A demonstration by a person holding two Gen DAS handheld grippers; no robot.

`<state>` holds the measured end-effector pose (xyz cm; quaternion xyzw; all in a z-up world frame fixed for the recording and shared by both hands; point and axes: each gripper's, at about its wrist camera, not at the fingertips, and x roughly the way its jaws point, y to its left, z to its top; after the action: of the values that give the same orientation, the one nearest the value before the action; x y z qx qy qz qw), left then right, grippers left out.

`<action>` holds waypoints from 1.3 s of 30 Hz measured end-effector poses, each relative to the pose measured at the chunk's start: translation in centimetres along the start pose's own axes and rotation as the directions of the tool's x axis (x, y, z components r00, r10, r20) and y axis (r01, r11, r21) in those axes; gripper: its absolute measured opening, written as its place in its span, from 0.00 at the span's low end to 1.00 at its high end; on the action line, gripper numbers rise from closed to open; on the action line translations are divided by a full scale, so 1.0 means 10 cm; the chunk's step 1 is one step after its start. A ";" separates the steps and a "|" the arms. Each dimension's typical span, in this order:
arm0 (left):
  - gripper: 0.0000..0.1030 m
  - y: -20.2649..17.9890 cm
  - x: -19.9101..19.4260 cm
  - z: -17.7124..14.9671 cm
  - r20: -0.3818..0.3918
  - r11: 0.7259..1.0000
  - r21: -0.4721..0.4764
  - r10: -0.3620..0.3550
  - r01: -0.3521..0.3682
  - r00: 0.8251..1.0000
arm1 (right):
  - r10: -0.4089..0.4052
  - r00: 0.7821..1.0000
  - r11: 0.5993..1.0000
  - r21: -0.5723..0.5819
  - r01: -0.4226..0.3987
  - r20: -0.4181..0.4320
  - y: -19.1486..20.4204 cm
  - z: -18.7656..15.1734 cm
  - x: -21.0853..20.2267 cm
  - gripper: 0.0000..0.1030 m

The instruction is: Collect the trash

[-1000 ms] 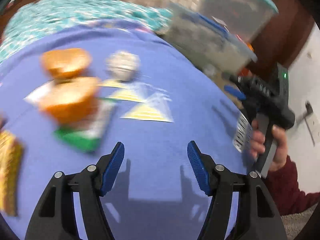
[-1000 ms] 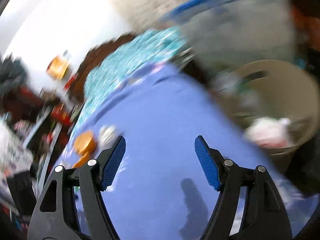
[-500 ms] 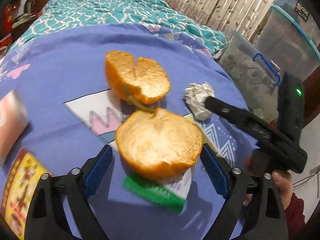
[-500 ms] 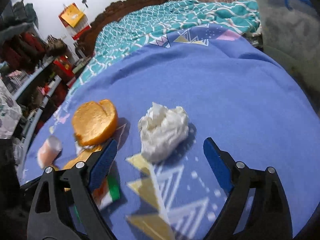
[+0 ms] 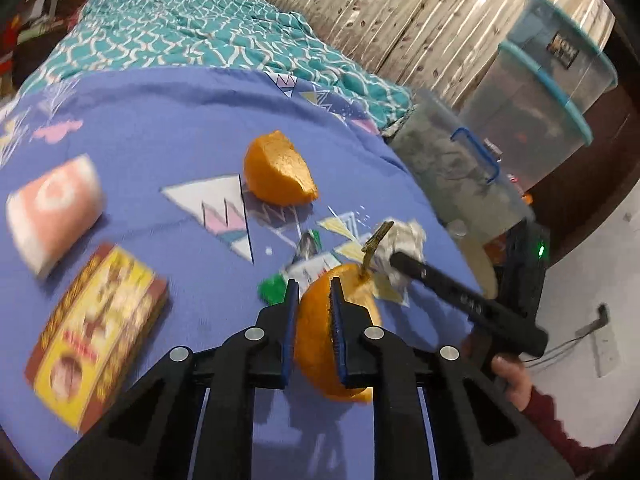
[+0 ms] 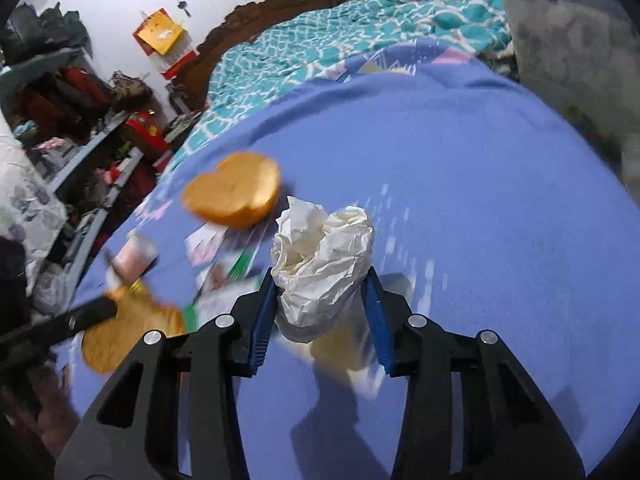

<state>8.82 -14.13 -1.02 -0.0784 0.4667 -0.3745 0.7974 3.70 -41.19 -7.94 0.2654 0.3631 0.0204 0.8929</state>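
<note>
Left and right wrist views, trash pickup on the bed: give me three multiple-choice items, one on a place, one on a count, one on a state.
1. Where does the yellow box lie?
A. on the purple blanket
B. in a plastic bin
C. on the floor

2. How many orange peel pieces show in the left wrist view?
A. one
B. two
C. four

3. What is the right gripper doing?
A. standing wide open over bare blanket
B. closed on the crumpled paper
C. holding a peel

Answers:
1 A, the box rests flat on the blanket beside a pink packet.
2 B, one peel sits pinched in the left gripper, another peel lies farther back.
3 B, its jaws have just been closing and both pads flank and touch the paper.
</note>
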 end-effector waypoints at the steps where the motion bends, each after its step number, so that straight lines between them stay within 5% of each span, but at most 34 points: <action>1: 0.13 0.02 -0.06 -0.05 -0.002 1.000 -0.006 -0.010 0.010 1.000 | 0.016 1.000 1.000 -0.001 -0.016 -0.004 0.02 -0.10 -0.08 0.43; 10: 0.14 0.04 -0.30 -0.66 -0.083 1.000 -0.014 0.004 -0.005 0.997 | 0.018 0.999 0.993 -0.115 -0.023 -0.047 0.30 -0.86 -0.43 0.45; 12: 0.15 0.06 -0.32 -0.78 -0.083 0.999 -0.028 0.032 -0.035 0.996 | 0.004 0.998 0.990 -0.138 -0.012 -0.058 0.36 -0.98 -0.43 0.51; 13: 0.23 0.07 -0.33 -0.80 -0.081 0.999 -0.032 0.037 -0.040 0.996 | -0.009 0.999 0.988 -0.157 0.002 -0.049 0.40 -1.01 -0.45 0.55; 15: 0.38 0.09 -0.37 -0.84 -0.071 0.998 -0.043 0.048 -0.051 0.996 | -0.018 1.000 0.984 -0.179 0.013 -0.024 0.45 -1.02 -0.50 0.81; 16: 0.43 0.09 -0.40 -0.84 -0.060 0.997 -0.041 0.056 -0.059 0.997 | -0.022 1.000 0.982 -0.188 0.021 -0.005 0.47 -1.02 -0.53 0.82; 26: 0.81 -0.02 -0.54 -0.87 0.003 0.989 0.046 0.142 -0.142 0.990 | 0.043 0.998 0.997 -0.073 -0.040 0.036 0.28 -0.66 -0.63 0.82; 33: 0.91 -0.26 -0.44 -0.98 -0.008 0.979 0.166 0.121 -0.118 0.993 | 0.036 0.997 0.995 -0.085 -0.043 -0.071 0.20 -0.24 -0.20 0.78; 39: 0.91 -0.28 -0.23 -1.01 -0.034 0.969 0.200 0.157 -0.147 0.987 | -0.036 0.979 0.963 -0.268 -0.020 -0.203 0.45 -0.08 0.31 0.74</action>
<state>-1.42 -12.33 -3.72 0.0464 0.4517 -0.3584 0.8157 6.18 -36.29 -8.24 0.1368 0.4484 0.0933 0.8784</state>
